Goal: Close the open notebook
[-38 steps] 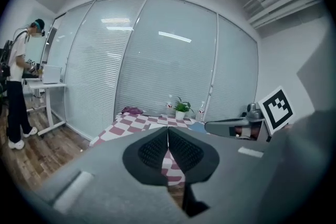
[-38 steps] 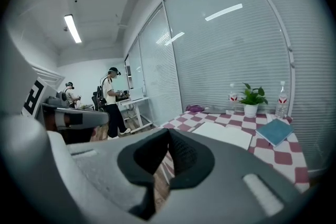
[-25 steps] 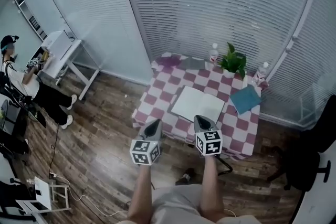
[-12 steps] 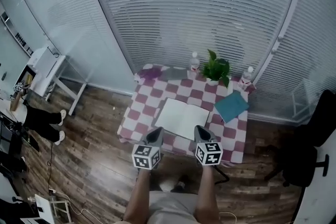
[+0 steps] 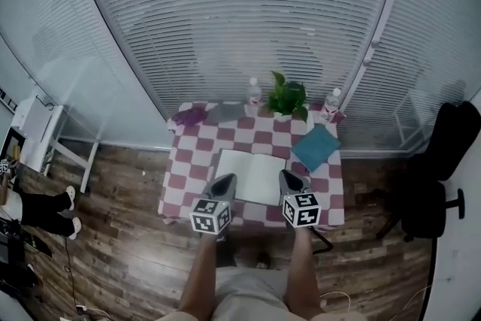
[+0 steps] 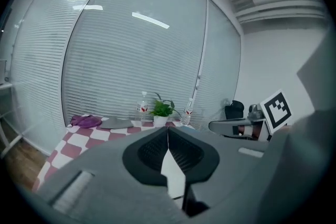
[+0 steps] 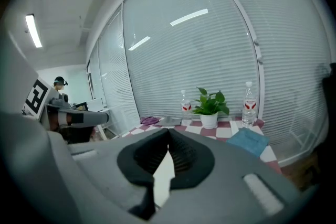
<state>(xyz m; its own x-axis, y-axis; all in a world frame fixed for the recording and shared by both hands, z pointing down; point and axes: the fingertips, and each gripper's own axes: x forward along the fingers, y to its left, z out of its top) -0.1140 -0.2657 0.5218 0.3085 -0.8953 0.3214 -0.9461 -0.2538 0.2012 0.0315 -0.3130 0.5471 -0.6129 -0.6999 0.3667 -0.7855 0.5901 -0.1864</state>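
Observation:
An open notebook [image 5: 251, 175] with white pages lies flat near the front of a small table covered in a red-and-white checked cloth [image 5: 188, 154]. My left gripper [image 5: 224, 182] hovers at the notebook's near left corner, jaws shut and empty. Over the near right corner hangs my right gripper [image 5: 286, 178], also shut with nothing in it. In the left gripper view a strip of white page [image 6: 172, 170] shows through the shut jaws, and the same white page [image 7: 164, 173] shows in the right gripper view.
At the table's back stand a potted plant [image 5: 286, 97] and two water bottles [image 5: 254, 92] [image 5: 329, 103]. A teal book [image 5: 316, 146] lies at right, a purple cloth [image 5: 191, 116] and a grey pad [image 5: 225, 113] at back left. Blinds behind; black chair [image 5: 436, 184] at right.
The view has swung so the table sits centred and farther off. Both grippers have moved forward to the notebook's near edge. Their jaws stayed shut.

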